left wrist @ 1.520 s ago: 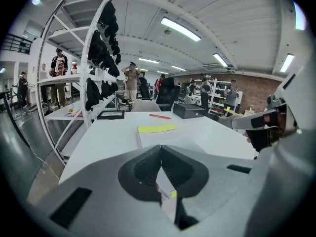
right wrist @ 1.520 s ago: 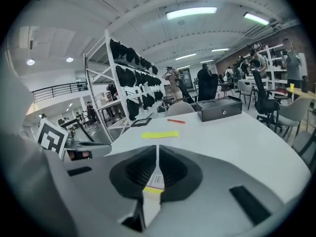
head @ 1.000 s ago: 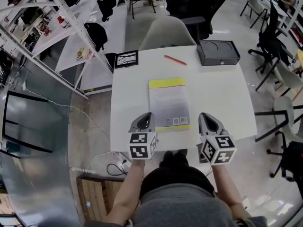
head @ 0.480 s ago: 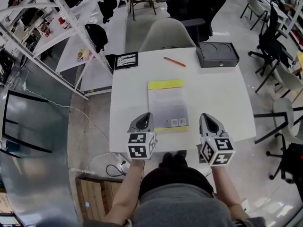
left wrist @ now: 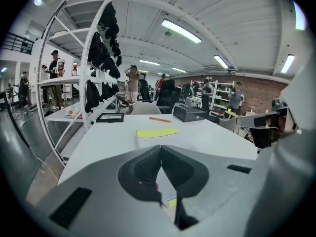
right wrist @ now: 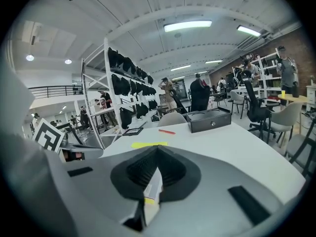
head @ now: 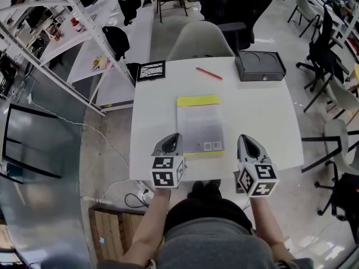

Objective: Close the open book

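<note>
A book [head: 199,122] lies flat and shut on the white table [head: 263,122], showing a pale grey cover with a yellow band at its far end and a thin yellow strip at its near end. My left gripper [head: 175,136] hovers at the book's near left corner, its jaws together with nothing in them. My right gripper [head: 243,137] hangs just right of the book's near right corner, also shut and empty. In the left gripper view the book [left wrist: 157,133] lies beyond the closed tips [left wrist: 160,147]. The right gripper view shows the book's yellow band [right wrist: 148,144] past its closed tips [right wrist: 157,148].
A red pen [head: 208,73] lies beyond the book. A black box [head: 259,65] sits at the far right corner and a black-framed board [head: 151,70] at the far left corner. A grey chair [head: 199,38] stands behind the table. Metal shelving runs along the left.
</note>
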`<state>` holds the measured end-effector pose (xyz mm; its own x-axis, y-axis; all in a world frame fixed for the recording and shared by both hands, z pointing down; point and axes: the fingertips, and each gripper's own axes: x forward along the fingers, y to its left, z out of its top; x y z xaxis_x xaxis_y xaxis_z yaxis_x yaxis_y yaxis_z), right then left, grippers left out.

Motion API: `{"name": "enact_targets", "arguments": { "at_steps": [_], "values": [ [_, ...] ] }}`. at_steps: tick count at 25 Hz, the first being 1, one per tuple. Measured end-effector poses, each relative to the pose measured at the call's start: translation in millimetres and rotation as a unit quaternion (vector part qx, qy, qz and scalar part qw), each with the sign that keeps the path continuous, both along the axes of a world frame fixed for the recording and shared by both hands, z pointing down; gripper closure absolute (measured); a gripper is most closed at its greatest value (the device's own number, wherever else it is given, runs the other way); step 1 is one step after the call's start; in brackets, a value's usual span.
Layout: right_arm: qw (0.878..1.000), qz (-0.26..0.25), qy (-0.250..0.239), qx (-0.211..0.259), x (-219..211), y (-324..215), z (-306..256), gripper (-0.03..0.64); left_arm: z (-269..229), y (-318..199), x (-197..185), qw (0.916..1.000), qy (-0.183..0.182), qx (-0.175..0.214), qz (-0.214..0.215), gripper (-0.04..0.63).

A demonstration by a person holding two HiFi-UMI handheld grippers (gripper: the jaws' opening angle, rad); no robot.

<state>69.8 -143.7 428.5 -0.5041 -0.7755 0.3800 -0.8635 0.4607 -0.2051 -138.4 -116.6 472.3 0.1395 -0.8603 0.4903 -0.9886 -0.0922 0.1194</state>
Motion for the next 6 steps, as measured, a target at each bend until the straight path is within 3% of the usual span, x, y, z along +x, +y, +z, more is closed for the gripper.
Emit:
{"name": "enact_targets", "arguments": {
  "at_steps": [6],
  "values": [
    [1.0,-0.001,0.0,0.001,-1.4,-5.0,1.2,0.614,2.7,-3.5,-0.5,1.0,0.002,-0.003,0.003,0.589]
  ]
}}
